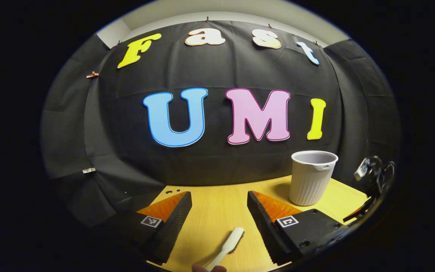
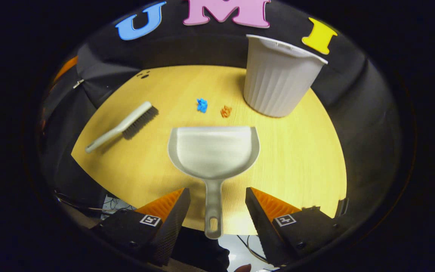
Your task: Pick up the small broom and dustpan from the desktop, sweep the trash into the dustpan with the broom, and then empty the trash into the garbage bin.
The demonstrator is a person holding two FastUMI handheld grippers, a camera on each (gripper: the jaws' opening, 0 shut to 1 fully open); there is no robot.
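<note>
Right gripper view: the dustpan (image 2: 213,151) is seen lying flat on the desktop (image 2: 296,158), its handle pointing back between the spread fingers of the right gripper (image 2: 217,206), which is released and grasps nothing.
Left gripper view: the left gripper (image 1: 219,213) is held wide apart above the broom (image 1: 227,245), whose handle lies between and below the fingers, untouched.
Trash: a blue scrap (image 2: 202,105) and an orange scrap (image 2: 225,111) are seen just beyond the dustpan's lip, near the garbage bin (image 2: 279,75).
Stage: neither tool is judged to have been picked up yet.
Risk, dustpan: the thin handle overhangs the desk edge; a careless closing could tip or push the pan forward into the scraps.
Risk, broom: the flat handle could be nudged sideways and slip if it is approached off-centre.
Risk, bin: the light bin could be knocked over during sweeping close by.
</note>
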